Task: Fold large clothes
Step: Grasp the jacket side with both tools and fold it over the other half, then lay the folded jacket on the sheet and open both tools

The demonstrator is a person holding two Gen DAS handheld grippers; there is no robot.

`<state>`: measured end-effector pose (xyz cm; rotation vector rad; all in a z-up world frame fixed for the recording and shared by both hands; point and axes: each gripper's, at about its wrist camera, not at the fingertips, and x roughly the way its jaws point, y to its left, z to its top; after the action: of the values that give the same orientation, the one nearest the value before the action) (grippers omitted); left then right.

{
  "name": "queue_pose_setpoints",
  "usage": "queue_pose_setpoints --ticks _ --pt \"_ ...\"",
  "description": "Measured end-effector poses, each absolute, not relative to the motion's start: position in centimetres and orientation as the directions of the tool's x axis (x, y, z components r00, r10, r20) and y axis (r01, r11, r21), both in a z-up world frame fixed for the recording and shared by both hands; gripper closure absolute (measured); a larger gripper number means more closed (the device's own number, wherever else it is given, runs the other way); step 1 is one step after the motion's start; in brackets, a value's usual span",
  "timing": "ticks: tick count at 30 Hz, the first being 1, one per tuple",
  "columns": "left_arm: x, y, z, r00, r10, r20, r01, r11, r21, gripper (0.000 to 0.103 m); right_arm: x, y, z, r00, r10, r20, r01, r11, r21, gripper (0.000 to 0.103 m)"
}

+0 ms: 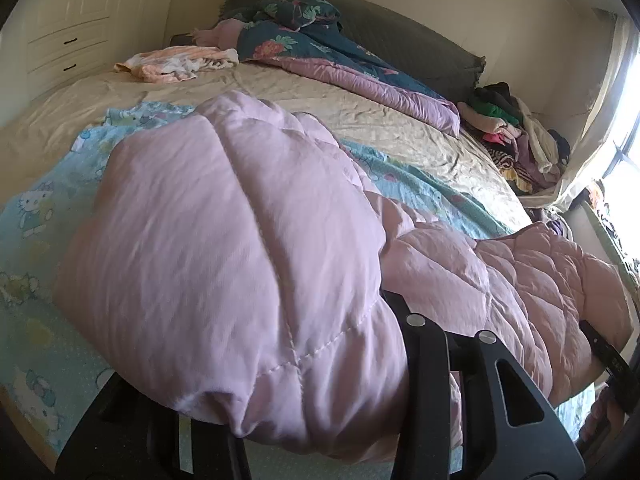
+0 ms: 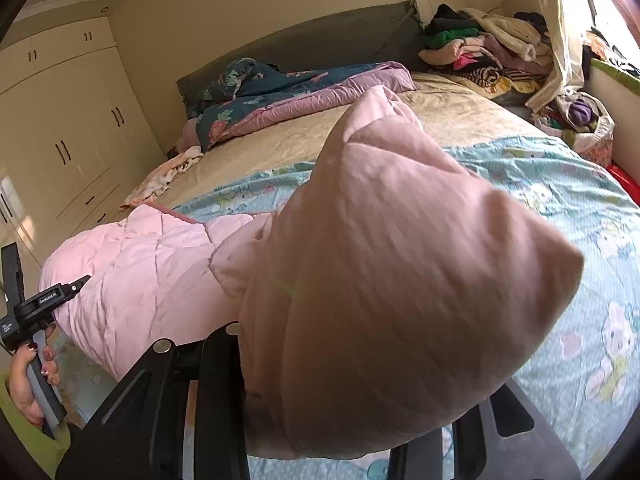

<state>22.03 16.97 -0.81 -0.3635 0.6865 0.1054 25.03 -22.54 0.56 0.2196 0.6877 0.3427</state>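
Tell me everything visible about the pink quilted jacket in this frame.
The pink quilted jacket is puffy, with diamond stitching and soft matte fabric. It is held up over the cartoon-print sheet, bunched and stretched between the left claw and the right claw, each shut on a thick fold. Its lower edge may touch the sheet; unclear.

Setting: home bedroom. Evidence: wide bed [image 1: 280, 92] with grey headboard [image 2: 320, 46], rumpled floral quilt [image 1: 320, 52], built-in white wardrobes [image 2: 68, 128], heaped clothes [image 2: 480, 52], probably laundry, beside curtained window [image 1: 628, 92].
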Motion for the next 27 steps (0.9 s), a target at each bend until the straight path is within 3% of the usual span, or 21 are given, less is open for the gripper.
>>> queue_pose_setpoints --ticks 19,27 --pt "18.5 17.2 -5.0 0.740 -0.020 -0.672 -0.223 0.936 -0.273 0.065 22.1 -24.6 -4.8 0.668 0.381 -0.640 -0.134 0.907 0.400 0.068" --pt "17.8 17.2 -6.3 0.739 -0.018 -0.674 -0.229 0.934 -0.276 0.060 22.4 -25.9 -6.8 0.646 0.388 -0.657 -0.077 0.890 0.450 0.061"
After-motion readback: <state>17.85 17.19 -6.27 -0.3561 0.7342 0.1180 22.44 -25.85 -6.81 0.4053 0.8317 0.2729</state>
